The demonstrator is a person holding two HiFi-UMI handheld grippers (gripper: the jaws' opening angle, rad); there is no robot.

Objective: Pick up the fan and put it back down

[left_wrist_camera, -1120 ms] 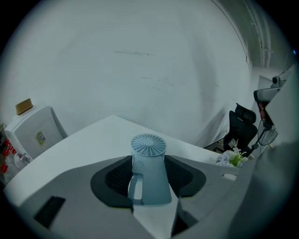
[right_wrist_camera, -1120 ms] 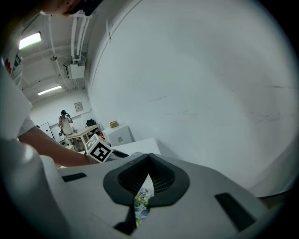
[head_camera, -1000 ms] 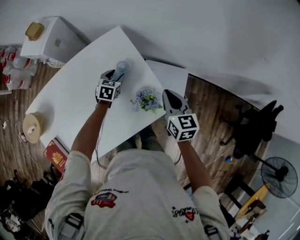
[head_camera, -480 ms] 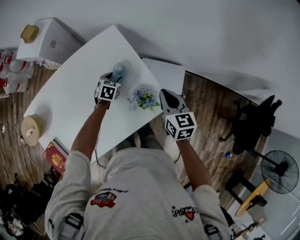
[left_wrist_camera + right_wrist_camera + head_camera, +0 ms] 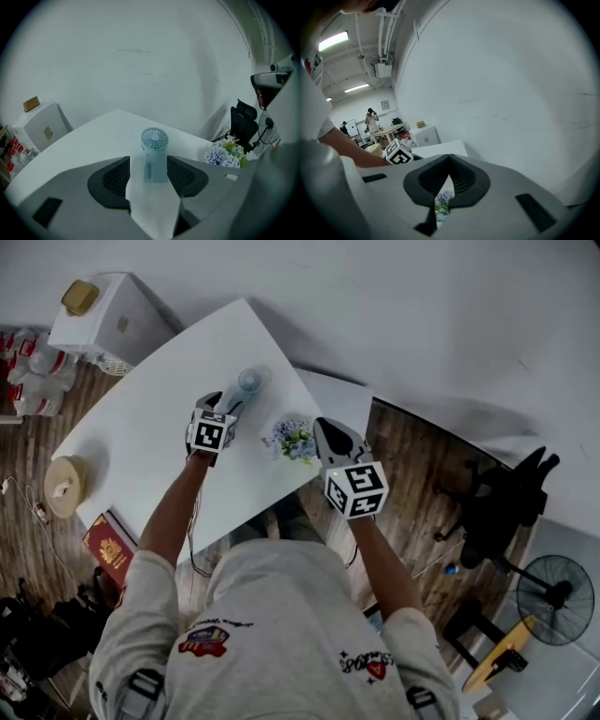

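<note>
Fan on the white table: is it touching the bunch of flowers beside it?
Apart. The head view shows a strip of bare table between the fan and the flowers.

left arm: forearm (image 5: 175, 507) bare, stretched out to the far left over the table edge
left gripper (image 5: 228, 401): points away from the body and tilts downward; marker cube (image 5: 211, 435) on top at its near end
left jaws: apart and just been opening; the fan (image 5: 154, 149) stands in the gap at the tips, pads not pressing on it
right arm: forearm (image 5: 377, 554) bare, reaching forward on the right, well apart from the left arm
right gripper (image 5: 322, 426): points far-left and tilts slightly down; its cube (image 5: 356, 489) at the near end
right jaws: tips together in the right gripper view, nothing clamped between them
</note>
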